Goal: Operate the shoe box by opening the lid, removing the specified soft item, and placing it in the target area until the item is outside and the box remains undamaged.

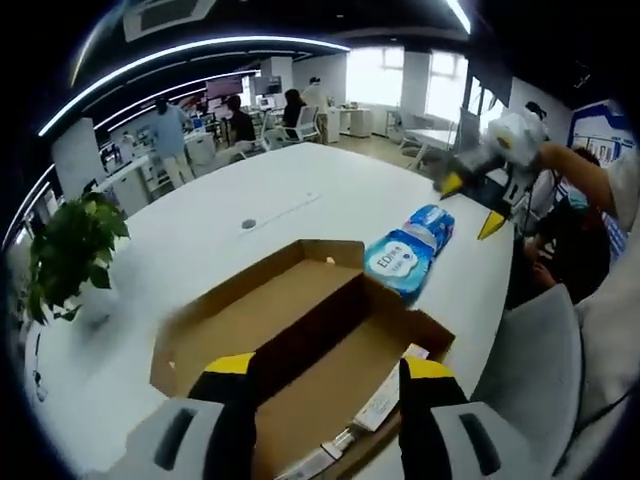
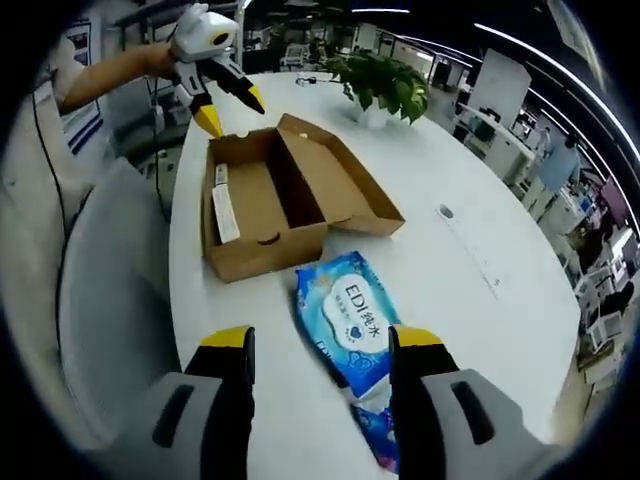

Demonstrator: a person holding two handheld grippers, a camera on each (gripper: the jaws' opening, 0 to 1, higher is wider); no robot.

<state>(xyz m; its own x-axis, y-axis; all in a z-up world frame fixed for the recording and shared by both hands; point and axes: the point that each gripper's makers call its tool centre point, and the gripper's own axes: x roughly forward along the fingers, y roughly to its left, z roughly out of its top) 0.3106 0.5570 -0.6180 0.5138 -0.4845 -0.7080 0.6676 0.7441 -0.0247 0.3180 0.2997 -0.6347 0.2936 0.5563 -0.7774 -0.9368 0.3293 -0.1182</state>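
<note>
The brown shoe box [image 1: 300, 340] lies on the white table [image 1: 200, 240] with its lid folded fully open; nothing shows inside. My left gripper [image 1: 330, 390] hovers open over the box's near end. A blue pack of wet wipes [image 1: 410, 255] rests on the table just outside the box. In the right gripper view the same pack [image 2: 350, 320] lies beyond and partly between the jaws of my open right gripper [image 2: 322, 365], untouched. Past it is the box [image 2: 275, 195], with the left gripper [image 2: 230, 108] above its far end. The right gripper [image 1: 470, 205] hangs open above the pack.
A potted plant [image 1: 75, 245] [image 2: 385, 80] stands on the table near the box. A grey chair [image 1: 545, 360] [image 2: 100, 290] sits against the table edge. A round cable hole [image 2: 445, 212] marks the tabletop. People work at desks in the background.
</note>
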